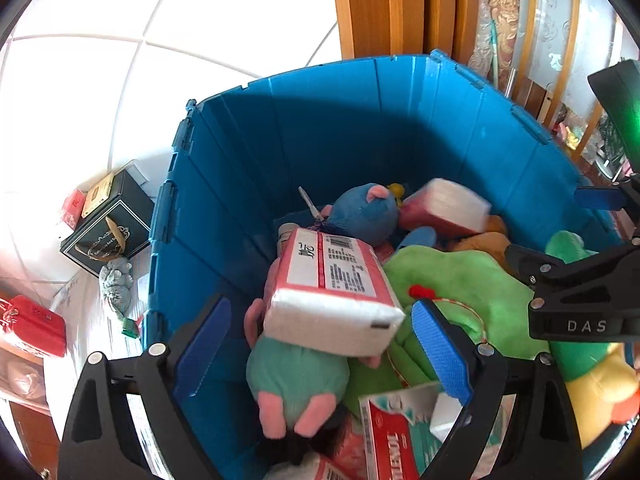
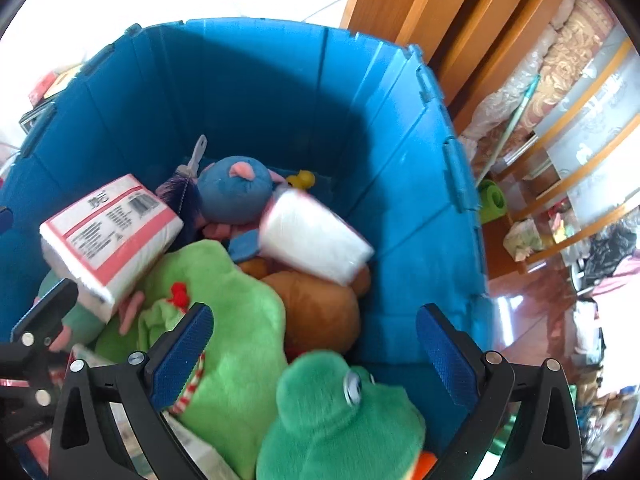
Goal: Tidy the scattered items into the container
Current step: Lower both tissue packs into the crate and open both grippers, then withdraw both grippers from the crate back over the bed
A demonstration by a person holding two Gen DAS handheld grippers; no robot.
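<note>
Above the blue crate [image 1: 224,184], hung both the left gripper [image 1: 320,344] and right gripper [image 2: 316,352] spread and empty; lay two tissue packs [image 1: 332,296] [image 2: 316,236] atop plush toys, seemingly just dropped inside.

We see a solid blue container [image 2: 400,184]. In it lie a white tissue pack [image 1: 332,296] with pink borders and black print, a blue plush mouse [image 2: 236,192] with pink ears, a bright green plush [image 2: 236,300], a darker green frog [image 2: 340,420] and a brown plush [image 2: 320,312].
</note>
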